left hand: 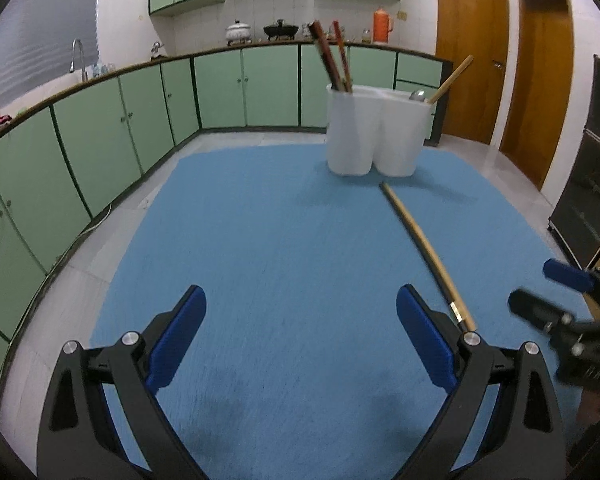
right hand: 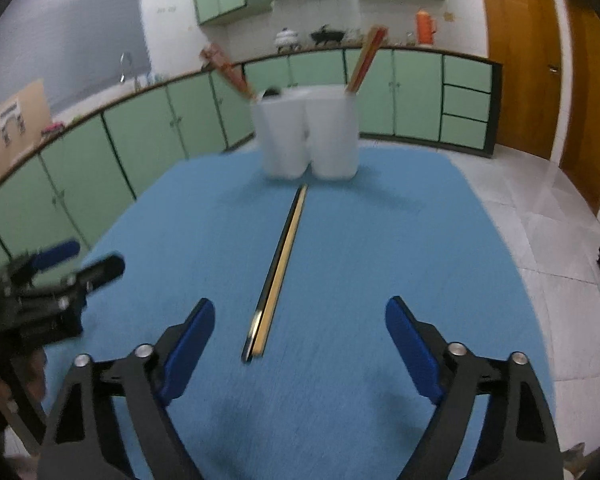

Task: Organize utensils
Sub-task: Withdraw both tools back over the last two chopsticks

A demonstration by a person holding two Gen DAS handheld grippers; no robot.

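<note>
A blue mat (left hand: 284, 240) is spread over the table, with green kitchen cabinets (left hand: 100, 136) seen behind it. Toward the far edge of the mat a white two-compartment holder (right hand: 310, 136) is set upright; reddish chopsticks (left hand: 332, 56) are leaned in one compartment, and a bamboo stick (left hand: 452, 78) and what appears to be a spoon (left hand: 418, 95) in the other. A loose pair of chopsticks (right hand: 278, 270), one dark and one pale, is laid flat on the mat, side by side, with the far tips just short of the holder's base. The right gripper (right hand: 300, 320) is held released above the near end of this pair, jaws apart with nothing pinched, the chopsticks lying between the two pads. The left gripper (left hand: 300, 308) is likewise spread wide and empty, the pair passing just beside its right finger. A failed pick-up is judged the main risk: if the jaws are closed before the mat is reached, only one stick may be caught, or both may be rolled apart. A grasp taken at the very end could let the pair pivot and droop, and the holder could be tipped by a misjudged insertion.
</note>
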